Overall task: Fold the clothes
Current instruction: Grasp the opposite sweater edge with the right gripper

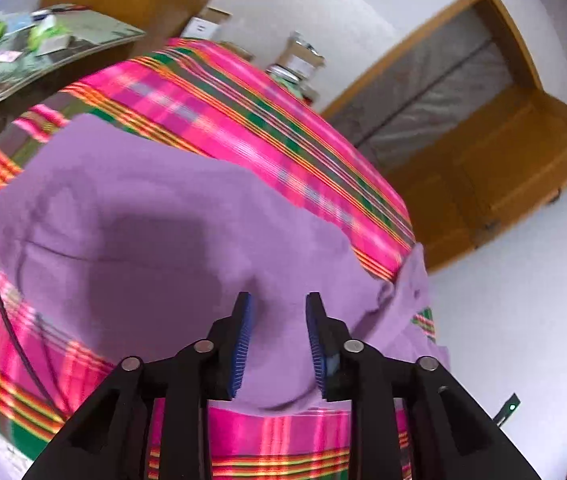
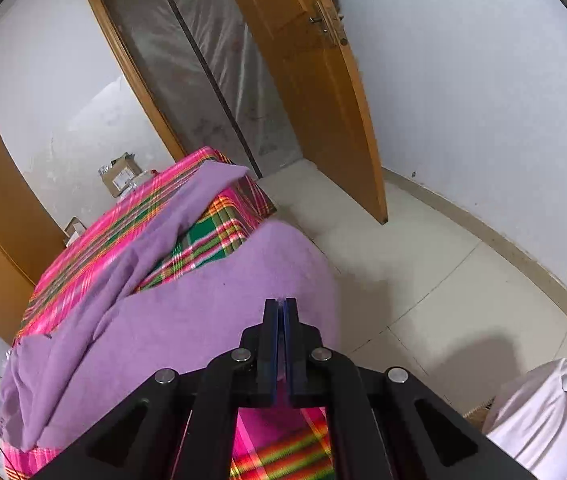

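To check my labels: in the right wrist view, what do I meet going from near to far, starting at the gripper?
right gripper → purple garment → plaid cloth → cardboard box → doorway

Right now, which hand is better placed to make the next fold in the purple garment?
Probably the right. Its gripper has its jaws shut over the purple garment at the near edge, though a pinch is unclear. The left gripper is open above the cloth, gripping nothing.

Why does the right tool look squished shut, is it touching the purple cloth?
Cannot tell. In the right wrist view the right tool is shut over the purple cloth, but that view doesn't plainly show cloth pinched between its fingers, or a gap beneath them.
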### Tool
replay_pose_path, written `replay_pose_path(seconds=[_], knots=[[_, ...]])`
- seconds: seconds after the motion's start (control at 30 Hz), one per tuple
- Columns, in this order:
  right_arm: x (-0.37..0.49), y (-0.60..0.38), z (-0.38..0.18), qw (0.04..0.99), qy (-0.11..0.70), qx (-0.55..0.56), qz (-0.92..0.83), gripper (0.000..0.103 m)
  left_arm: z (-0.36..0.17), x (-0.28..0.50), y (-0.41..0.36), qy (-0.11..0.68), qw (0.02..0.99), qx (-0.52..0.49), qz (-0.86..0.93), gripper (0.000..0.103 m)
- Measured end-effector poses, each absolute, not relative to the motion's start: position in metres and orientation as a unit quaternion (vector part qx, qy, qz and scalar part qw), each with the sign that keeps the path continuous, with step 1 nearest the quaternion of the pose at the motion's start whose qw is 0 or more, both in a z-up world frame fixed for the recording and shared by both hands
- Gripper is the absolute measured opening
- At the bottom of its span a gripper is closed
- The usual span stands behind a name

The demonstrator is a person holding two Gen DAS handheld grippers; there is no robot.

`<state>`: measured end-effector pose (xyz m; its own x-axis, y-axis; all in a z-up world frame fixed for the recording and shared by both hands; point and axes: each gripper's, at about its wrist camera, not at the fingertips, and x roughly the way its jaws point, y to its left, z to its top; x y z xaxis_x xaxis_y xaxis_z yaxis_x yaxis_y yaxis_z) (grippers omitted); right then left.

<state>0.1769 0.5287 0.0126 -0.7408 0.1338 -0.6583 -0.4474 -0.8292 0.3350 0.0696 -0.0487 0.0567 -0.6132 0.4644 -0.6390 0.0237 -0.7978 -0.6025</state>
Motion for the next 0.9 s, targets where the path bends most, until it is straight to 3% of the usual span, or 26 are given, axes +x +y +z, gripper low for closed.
replay_pose_path(seconds=[0.13, 0.37, 0.43, 0.53, 0.77, 0.9], knots=[[0.181, 0.530, 0.005, 0.200, 0.231, -0.335, 0.891, 0.000, 0.063, 0.063, -0.016, -0.261, 0.162, -0.429, 0.849, 0.030], [0.182, 0.533, 0.015, 0.184, 0.231, -0.328, 0.897, 0.002, 0.062, 0.045, 0.043, -0.196, 0.211, -0.454, 0.843, 0.030], [0.176, 0.531, 0.023, 0.166, 0.227, -0.326, 0.903, 0.002, 0.059, 0.039, 0.059, -0.180, 0.225, -0.460, 0.840, 0.037], [0.152, 0.518, 0.036, 0.128, 0.212, -0.338, 0.908, 0.002, 0.053, 0.031, 0.080, -0.157, 0.244, -0.473, 0.832, 0.038], [0.062, 0.476, 0.056, 0.061, 0.162, -0.377, 0.910, 0.026, 0.032, 0.023, 0.103, -0.100, 0.248, -0.481, 0.835, 0.038], [0.013, 0.451, 0.062, 0.046, 0.128, -0.393, 0.909, 0.029, 0.020, 0.017, 0.111, -0.085, 0.267, -0.494, 0.823, 0.038]])
